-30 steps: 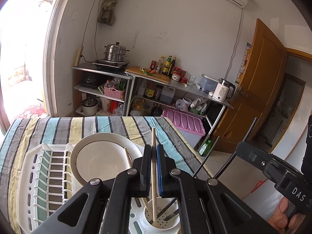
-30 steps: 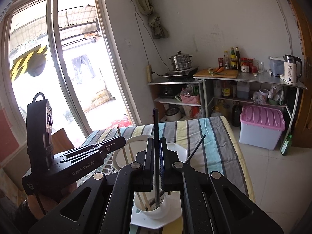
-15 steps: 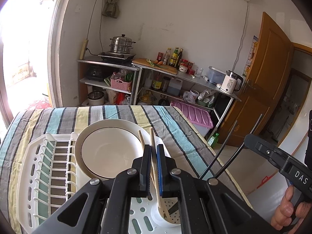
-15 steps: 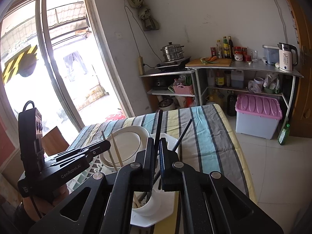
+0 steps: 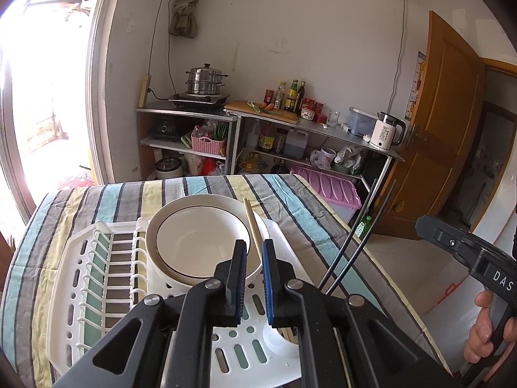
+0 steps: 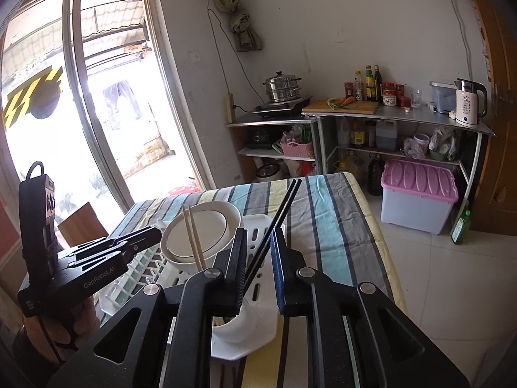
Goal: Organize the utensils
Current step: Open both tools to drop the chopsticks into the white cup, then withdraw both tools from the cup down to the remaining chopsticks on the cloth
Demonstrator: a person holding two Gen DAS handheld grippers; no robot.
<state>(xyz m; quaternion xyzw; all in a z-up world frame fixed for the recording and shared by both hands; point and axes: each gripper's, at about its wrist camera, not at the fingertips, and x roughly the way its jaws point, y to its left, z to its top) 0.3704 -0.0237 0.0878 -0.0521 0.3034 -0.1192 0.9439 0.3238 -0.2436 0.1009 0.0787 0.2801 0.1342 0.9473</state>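
Observation:
A white dish rack [image 5: 97, 278] [image 6: 265, 223] sits on the striped tablecloth with a white bowl [image 5: 197, 239] [image 6: 200, 232] in it. Its round utensil cup [image 5: 281, 339] [image 6: 232, 323] holds two wooden chopsticks [image 5: 253, 229] [image 6: 194, 236] and two black chopsticks [image 5: 352, 242] [image 6: 278, 216], all leaning. My left gripper [image 5: 255, 252] is open, its jaws on either side of the wooden chopsticks without touching. My right gripper [image 6: 258, 236] is open, with the black chopsticks leaning free between its jaws. Each gripper shows in the other's view: the right [image 5: 465, 255], the left [image 6: 97, 252].
The table's right edge [image 5: 371, 258] drops to a tiled floor. Beyond the table stand metal shelves [image 5: 226, 119] with a steamer pot, bottles and a kettle, a pink-lidded storage box [image 6: 420, 190], and a green bottle [image 6: 460, 226] on the floor. A wooden door is at right.
Both grippers have opened and let go: the left released the wooden chopstick, the right the black one. The chopsticks now lean in the cup. Both grippers have drawn back and up.

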